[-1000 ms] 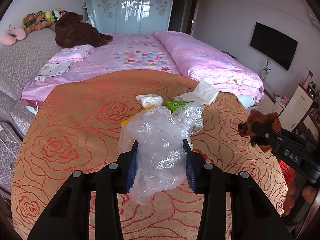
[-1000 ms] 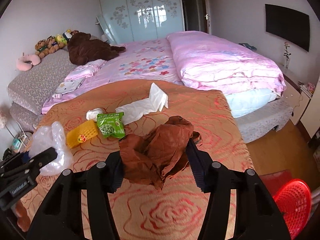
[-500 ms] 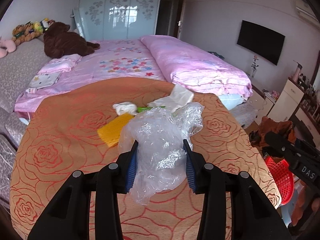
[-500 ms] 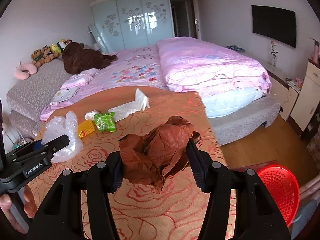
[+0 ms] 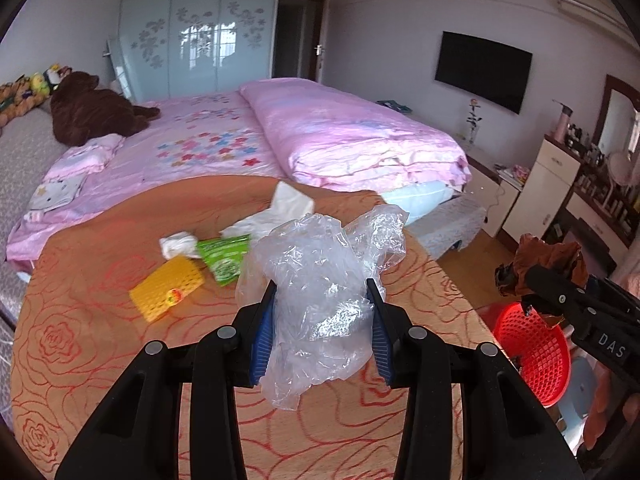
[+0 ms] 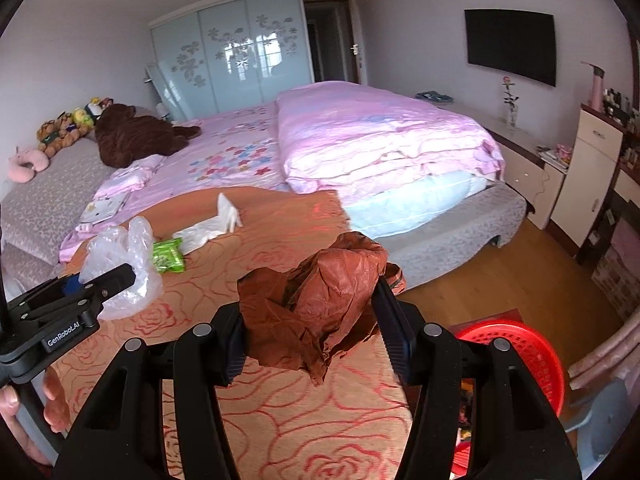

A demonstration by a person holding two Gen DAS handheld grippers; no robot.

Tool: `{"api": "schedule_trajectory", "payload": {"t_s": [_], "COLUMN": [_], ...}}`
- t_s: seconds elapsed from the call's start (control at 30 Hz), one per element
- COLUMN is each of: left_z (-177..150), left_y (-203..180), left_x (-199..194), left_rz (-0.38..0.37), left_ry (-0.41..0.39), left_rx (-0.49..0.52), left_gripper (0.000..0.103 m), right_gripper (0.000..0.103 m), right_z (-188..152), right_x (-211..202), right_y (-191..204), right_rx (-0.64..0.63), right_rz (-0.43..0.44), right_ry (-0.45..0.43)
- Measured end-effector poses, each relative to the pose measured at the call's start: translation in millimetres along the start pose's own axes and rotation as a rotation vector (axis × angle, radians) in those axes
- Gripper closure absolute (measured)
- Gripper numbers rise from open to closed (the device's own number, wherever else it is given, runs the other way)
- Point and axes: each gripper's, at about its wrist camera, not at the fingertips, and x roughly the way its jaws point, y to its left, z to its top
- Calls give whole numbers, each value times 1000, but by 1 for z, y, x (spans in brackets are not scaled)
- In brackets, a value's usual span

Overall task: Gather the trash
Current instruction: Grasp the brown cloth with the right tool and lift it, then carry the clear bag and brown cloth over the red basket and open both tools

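Note:
My left gripper (image 5: 321,330) is shut on a crumpled clear plastic bag (image 5: 324,280) and holds it above the orange rose-patterned cover (image 5: 100,344). My right gripper (image 6: 312,334) is shut on a crumpled brown paper bag (image 6: 316,300), held near the cover's right edge; the bag also shows in the left wrist view (image 5: 548,260). A red mesh basket (image 6: 520,356) stands on the floor to the right, below the right gripper (image 5: 532,344). On the cover lie a yellow packet (image 5: 168,292), a green snack packet (image 5: 226,258), a white wad (image 5: 178,242) and white tissue (image 5: 284,208).
A bed with a pink quilt (image 5: 348,136) lies beyond the cover. White cabinets (image 6: 588,168) and a wall TV (image 6: 512,46) are at the right. Wooden floor (image 6: 540,280) shows between the bed and the basket. A pale blue stool (image 6: 604,412) stands beside the basket.
Both grippers have swung to the right with their bags still held. The red basket has come further into view in both views.

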Motion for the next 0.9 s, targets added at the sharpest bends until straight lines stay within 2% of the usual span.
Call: {"api": "schedule_trajectory", "payload": {"t_s": [0.4,0.9], "left_z": [1,-16], "left_y": [-52,-157], "left_x": [9,38], "left_rz": [-73,-263], "left_ry": [4,67], "left_rx": [91,264], "left_gripper": [64,63], "right_gripper": [49,48], "right_z": [-11,-49], "right_x": [-17,-30], "right_y": [-54,-134], "right_rx": [65,190], "right_rz": [-106,-240], "right_ry": [-10,26]}}
